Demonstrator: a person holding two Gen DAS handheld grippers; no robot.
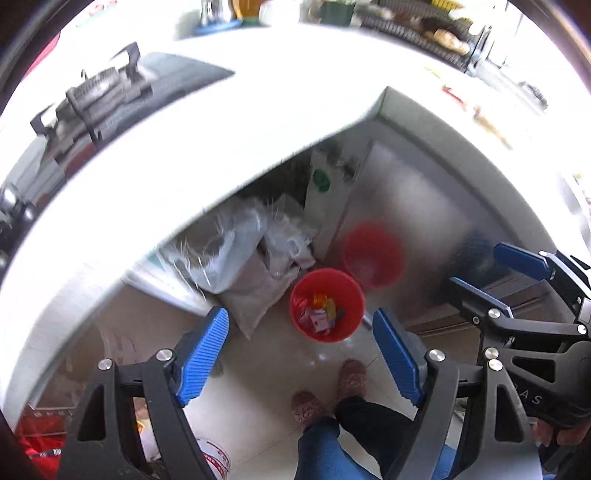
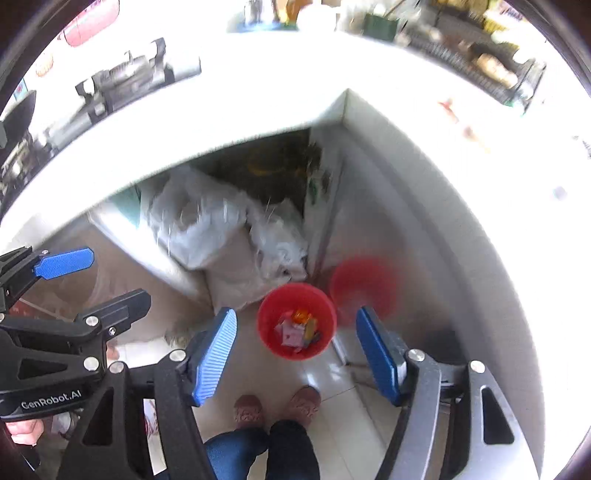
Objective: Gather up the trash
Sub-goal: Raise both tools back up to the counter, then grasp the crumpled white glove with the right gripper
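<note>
A red bucket [image 1: 352, 291] [image 2: 267, 319] stands on the tiled floor by the corner of the counter. Inside it lie several colourful wrappers [image 1: 320, 314] [image 2: 297, 328]. My left gripper [image 1: 299, 332] hangs high above the floor, open, with nothing between its blue pads. My right gripper [image 2: 295, 325] is also open and empty, and the bucket shows far below between its fingers. Each gripper appears at the edge of the other's view: the right gripper [image 1: 493, 275] and the left gripper [image 2: 105, 280]. Small blurred reddish scraps [image 1: 454, 94] [image 2: 448, 107] lie on the white counter at the right.
A white L-shaped countertop [image 1: 229, 122] carries a gas stove [image 1: 99, 96] at left and a dish rack [image 1: 436, 33] at the back. White sacks [image 1: 255, 258] are stuffed under the counter. A shiny metal door [image 1: 406, 206] reflects the bucket. A person's feet [image 1: 332, 391] stand on the floor below.
</note>
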